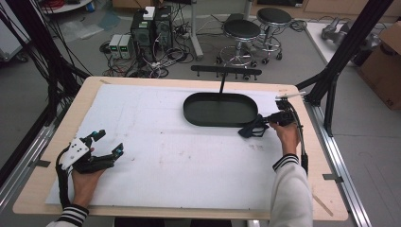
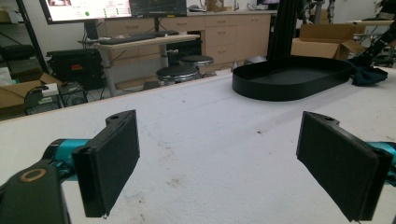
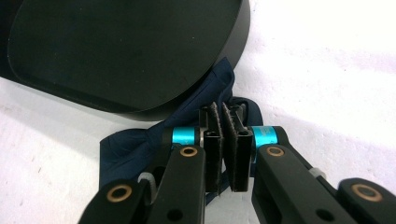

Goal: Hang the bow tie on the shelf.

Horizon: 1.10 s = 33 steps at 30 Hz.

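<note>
1. Dark blue cloth (image 3: 140, 144) lies on the table (image 1: 156, 161) against the black tray (image 1: 220, 109), one edge under its rim; my right tongs (image 3: 223, 140) are closed on a fold.
2. I fear that pulling upward may drag or tip the tray.
3. A thin pinch may slip.
4. My left tongs (image 1: 108, 143) rest wide open, well apart.

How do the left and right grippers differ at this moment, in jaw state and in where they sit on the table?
The left gripper has its jaws spread wide with nothing between them; the right gripper has its jaws pressed together on the dark blue cloth. The left gripper rests on the bare white table cover, far from the black tray; the right gripper sits right beside the tray's rim. Both are hand-held, with black jaws and teal fittings.
</note>
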Available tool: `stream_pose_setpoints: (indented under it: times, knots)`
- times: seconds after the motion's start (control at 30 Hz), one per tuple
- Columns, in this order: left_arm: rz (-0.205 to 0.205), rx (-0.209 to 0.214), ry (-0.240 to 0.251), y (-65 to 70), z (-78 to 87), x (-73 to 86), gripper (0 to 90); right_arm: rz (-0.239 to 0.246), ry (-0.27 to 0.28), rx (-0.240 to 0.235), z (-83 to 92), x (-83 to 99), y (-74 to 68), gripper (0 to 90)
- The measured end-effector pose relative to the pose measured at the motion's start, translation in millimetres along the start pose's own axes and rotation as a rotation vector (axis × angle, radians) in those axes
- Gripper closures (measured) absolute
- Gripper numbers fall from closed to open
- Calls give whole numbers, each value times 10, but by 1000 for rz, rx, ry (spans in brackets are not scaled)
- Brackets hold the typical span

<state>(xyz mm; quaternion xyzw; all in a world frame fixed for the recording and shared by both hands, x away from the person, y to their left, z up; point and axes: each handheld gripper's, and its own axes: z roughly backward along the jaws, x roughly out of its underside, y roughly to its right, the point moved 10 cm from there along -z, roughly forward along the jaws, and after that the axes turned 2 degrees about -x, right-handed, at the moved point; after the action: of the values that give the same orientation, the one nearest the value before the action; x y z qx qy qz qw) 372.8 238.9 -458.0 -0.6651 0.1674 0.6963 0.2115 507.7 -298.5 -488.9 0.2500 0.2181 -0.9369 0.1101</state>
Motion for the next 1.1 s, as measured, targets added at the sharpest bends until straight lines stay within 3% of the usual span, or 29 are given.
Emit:
stream_pose_setpoints:
  times: [0.57,1.1]
  knots:
    - [-2,0,-1,1,1,1,137,72,92,4,178,-114,-99,875]
    - [-2,0,-2,1,0,2,137,187,206,44,360,-256,-177,875]
